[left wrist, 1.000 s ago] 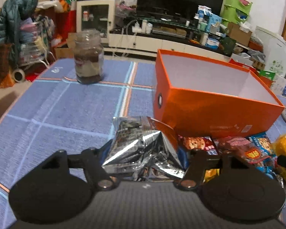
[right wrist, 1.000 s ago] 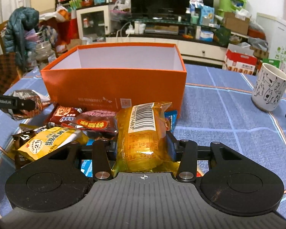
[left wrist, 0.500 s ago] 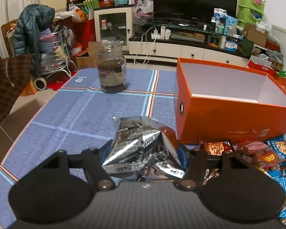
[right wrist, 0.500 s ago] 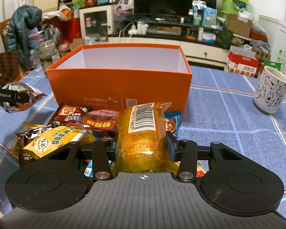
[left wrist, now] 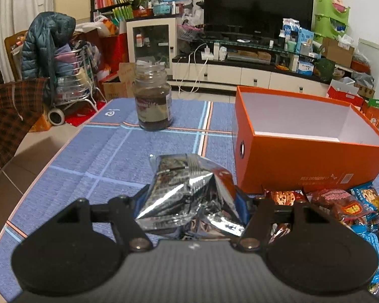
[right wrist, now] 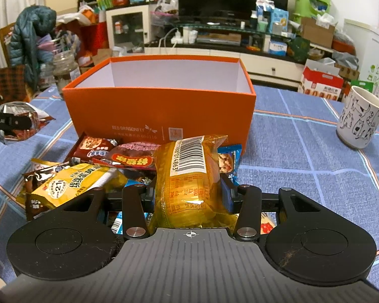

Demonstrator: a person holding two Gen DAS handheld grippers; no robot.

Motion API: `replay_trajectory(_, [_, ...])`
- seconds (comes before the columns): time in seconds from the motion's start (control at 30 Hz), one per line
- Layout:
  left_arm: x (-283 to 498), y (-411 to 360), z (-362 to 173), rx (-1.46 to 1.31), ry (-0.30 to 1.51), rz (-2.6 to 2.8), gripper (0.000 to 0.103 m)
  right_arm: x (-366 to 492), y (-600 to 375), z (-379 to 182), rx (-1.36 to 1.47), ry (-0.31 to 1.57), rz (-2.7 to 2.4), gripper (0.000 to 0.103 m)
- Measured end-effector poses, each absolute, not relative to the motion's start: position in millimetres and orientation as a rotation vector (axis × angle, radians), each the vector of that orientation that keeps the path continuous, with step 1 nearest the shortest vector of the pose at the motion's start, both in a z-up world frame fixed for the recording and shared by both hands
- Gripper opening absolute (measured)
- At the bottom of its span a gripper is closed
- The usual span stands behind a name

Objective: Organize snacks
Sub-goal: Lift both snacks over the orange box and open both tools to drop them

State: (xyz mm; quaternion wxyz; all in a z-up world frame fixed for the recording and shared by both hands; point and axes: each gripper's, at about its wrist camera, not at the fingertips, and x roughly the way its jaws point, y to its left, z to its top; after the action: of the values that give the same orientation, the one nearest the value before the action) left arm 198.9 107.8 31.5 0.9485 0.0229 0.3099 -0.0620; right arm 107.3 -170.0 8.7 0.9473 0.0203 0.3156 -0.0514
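The open orange cardboard box (right wrist: 159,116) with white inner walls is standing on the blue checked tablecloth (right wrist: 303,174), and what shows of its inside is showing no snacks. Behind its left end, a clear glass jar (left wrist: 153,102) holding a dark brown filling is standing upright without a lid, and a white mug printed with black cats (right wrist: 358,121) is sitting well to the box's right; its contents cannot be seen. A heap of bright snack packets (right wrist: 93,166) is lying against the box's front wall. The crumpled silver foil packet (left wrist: 187,194) is jutting forward from the left gripper (left wrist: 192,209), whose jaws are squeezing it from both sides, just left of the box's near corner. The glossy yellow packet with a white barcode label (right wrist: 189,179) is standing on end between the narrowly set jaws of the right gripper (right wrist: 189,192), which are clamping it above the heap.
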Motion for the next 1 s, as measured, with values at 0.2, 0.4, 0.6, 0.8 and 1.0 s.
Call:
replay_trajectory(0.2, [181.4,114.5,43.4,0.029,0.579,-0.147,0.063,106.7,-167.5,12.2,0.033,0.631,-0.096,0.031])
replay_trajectory(0.4, [168.1,116.2,52.0,0.01,0.548,-0.167,0.063,104.6,-163.1,19.0,0.029,0.608,-0.077,0.031])
replay_trajectory(0.6, [153.4,108.4,67.8,-0.001,0.497,-0.214,0.063,99.4,-159.6,30.6,0.038,0.578,-0.054,0.031])
replay_trajectory(0.8, [153.3,86.0,80.2,0.039,0.46,-0.224,0.063,97.5,-161.3,41.2,0.066,0.552,-0.044,0.031])
replay_trajectory(1.0, [172.4,57.8,85.5,0.057,0.471,-0.225,0.063,108.8,-160.4,59.4,0.079,0.526,-0.029,0.031])
